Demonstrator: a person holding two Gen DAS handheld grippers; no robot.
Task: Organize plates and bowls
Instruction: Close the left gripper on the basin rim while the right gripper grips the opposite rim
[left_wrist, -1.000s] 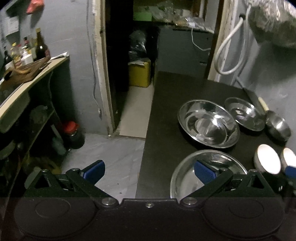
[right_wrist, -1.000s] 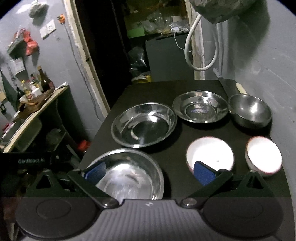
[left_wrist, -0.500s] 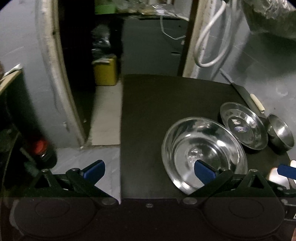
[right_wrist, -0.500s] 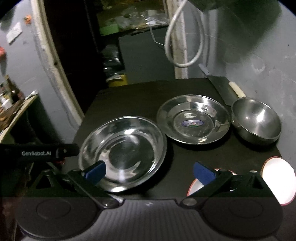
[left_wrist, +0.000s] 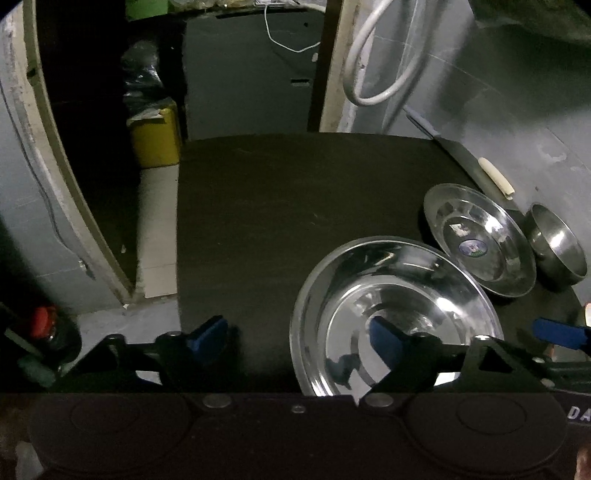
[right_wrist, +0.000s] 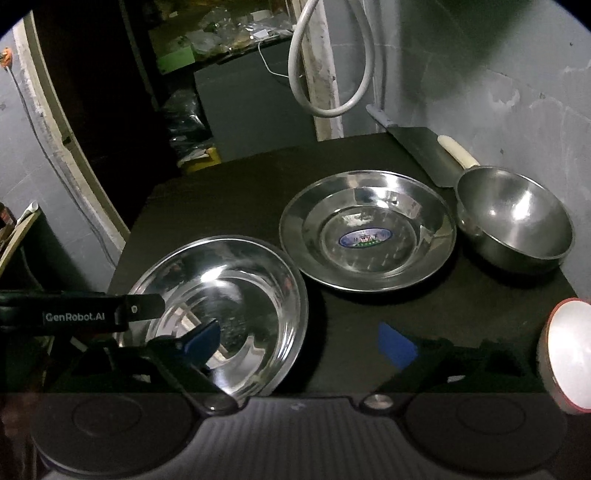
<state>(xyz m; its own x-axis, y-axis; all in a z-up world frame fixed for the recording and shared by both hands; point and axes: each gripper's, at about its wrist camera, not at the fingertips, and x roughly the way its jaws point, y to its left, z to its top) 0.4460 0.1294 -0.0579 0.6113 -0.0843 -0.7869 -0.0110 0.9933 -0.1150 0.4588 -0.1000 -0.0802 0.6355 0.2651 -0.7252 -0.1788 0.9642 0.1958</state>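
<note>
Nearest the cameras, both grippers sit lower and further along the black table than a second ago, and the big steel bowl that lay closest in the earlier views has dropped out of sight; the left gripper has its jaws spread but closing, straddling the near left rim of the wide steel plate, one blue pad inside the plate and the other on the bare table, neither pressing on it; the right gripper is likewise spread and closing, straddling the same plate's right rim, its left pad over the plate and its right pad over bare table; only one white bowl shows now, cut by the right edge; beyond, just beside the wide plate, lies the labelled steel plate, and to its right the small steel bowl; furthest back a cleaver lies against the wall.
</note>
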